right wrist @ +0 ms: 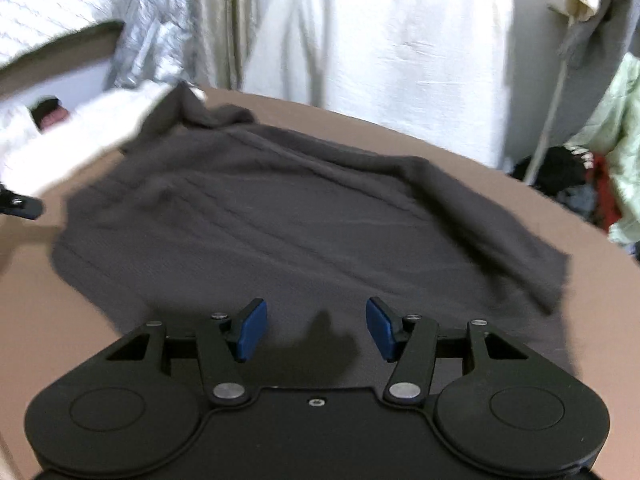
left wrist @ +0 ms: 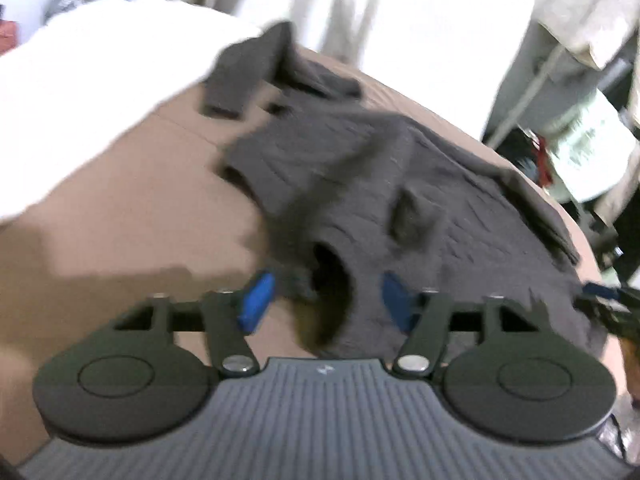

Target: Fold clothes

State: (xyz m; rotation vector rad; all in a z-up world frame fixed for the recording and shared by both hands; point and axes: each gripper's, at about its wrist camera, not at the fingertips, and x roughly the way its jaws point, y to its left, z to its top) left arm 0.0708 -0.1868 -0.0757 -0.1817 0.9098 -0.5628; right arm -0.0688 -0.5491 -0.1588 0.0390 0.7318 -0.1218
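Observation:
A dark grey knitted sweater [left wrist: 420, 208] lies spread on a brown bed sheet [left wrist: 120, 220]. In the left wrist view its near edge bunches into a dark hollow fold between my open left gripper's [left wrist: 326, 300] blue pads [left wrist: 256, 300]; nothing is held. One sleeve [left wrist: 240, 76] lies toward the far side. In the right wrist view the sweater [right wrist: 280, 216] lies fairly flat, with a fold along its right side. My right gripper [right wrist: 316, 330] is open and empty just above the sweater's near part. The other gripper shows at the right edge of the left view [left wrist: 612, 304] and the left edge of the right view [right wrist: 20, 204].
A white duvet [left wrist: 80, 80] lies at the bed's far left. White curtains [right wrist: 380, 60] hang behind the bed. Hanging clothes and clutter [right wrist: 600, 160] stand at the right, past the bed's edge. Bare brown sheet [right wrist: 40, 300] lies left of the sweater.

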